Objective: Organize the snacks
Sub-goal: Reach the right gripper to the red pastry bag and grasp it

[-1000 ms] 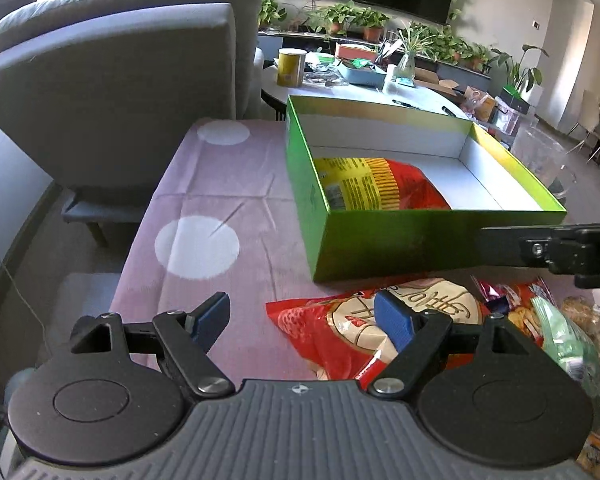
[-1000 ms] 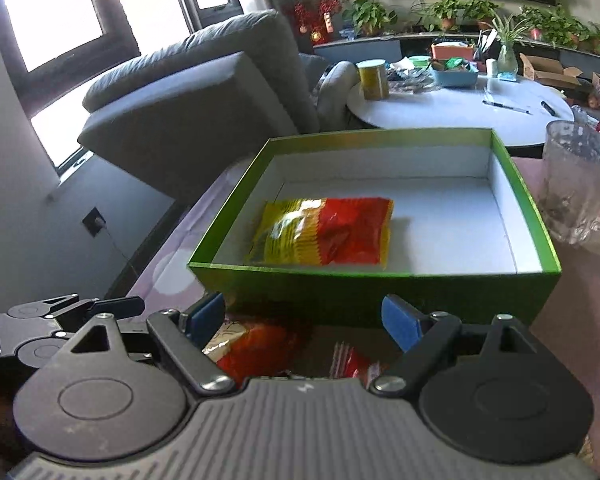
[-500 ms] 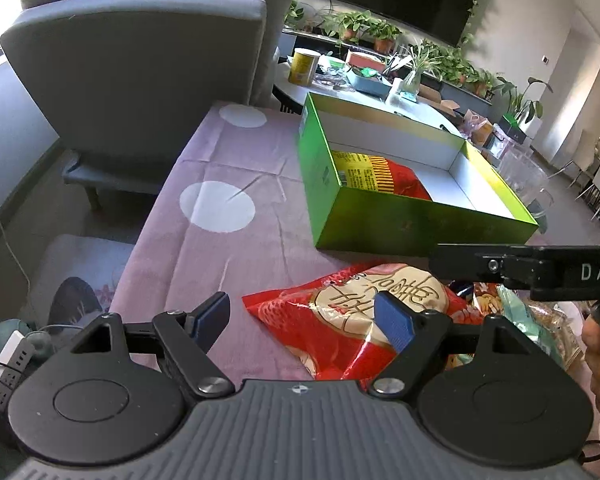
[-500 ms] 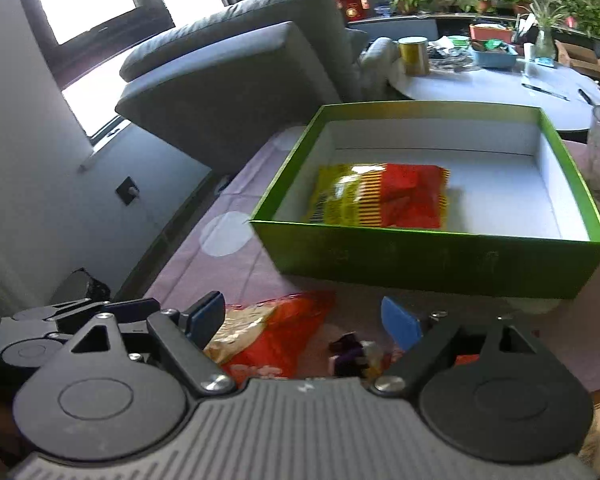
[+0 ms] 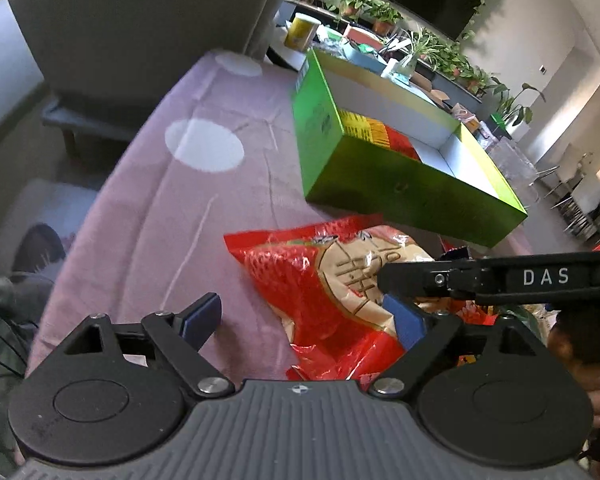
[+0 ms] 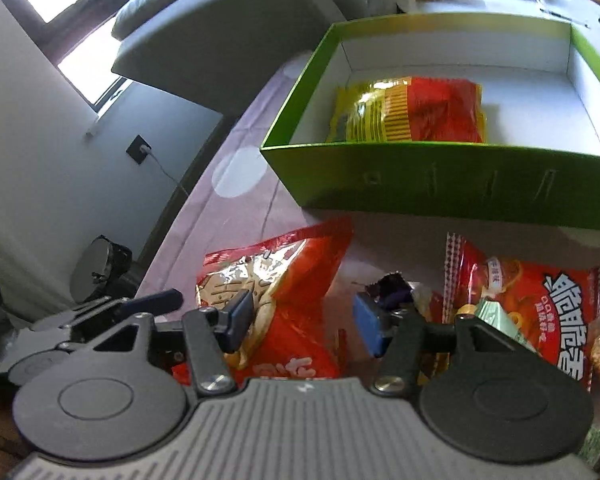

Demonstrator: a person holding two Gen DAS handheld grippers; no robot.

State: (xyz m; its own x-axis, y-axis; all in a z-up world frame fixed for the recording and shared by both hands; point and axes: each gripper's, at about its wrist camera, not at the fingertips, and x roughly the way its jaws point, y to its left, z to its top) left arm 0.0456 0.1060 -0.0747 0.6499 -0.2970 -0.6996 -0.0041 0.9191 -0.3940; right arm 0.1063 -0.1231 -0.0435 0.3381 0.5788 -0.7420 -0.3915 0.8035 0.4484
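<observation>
L gripper [image 5: 303, 319]: blue-padded jaws spread wide, just been opening; nothing pinched. The crinkly red foil snack bag with a round biscuit print [image 5: 332, 280] lies flat on the mauve tablecloth with white dots [image 5: 204, 184], its left edge between the pads but closer to the right one (no pad pressing it).

R gripper [image 6: 303, 320]: jaws apart, just been closing in; pads not on anything. Same red bag [image 6: 276, 292] sits under the left pad and spans the gap; small dark purple wrapper [image 6: 390, 289] at 1 o'clock, by the right pad.

Green cardboard box w/ white inside [image 6: 452, 184] at 12 o'clock, beyond the bags; holds one yellow-and-red packet [image 6: 408, 110] flat on its floor. Orange-red packet w/ bold white characters [image 6: 540, 304] at 2–3 o'clock, part hidden by the R gripper body.
</observation>
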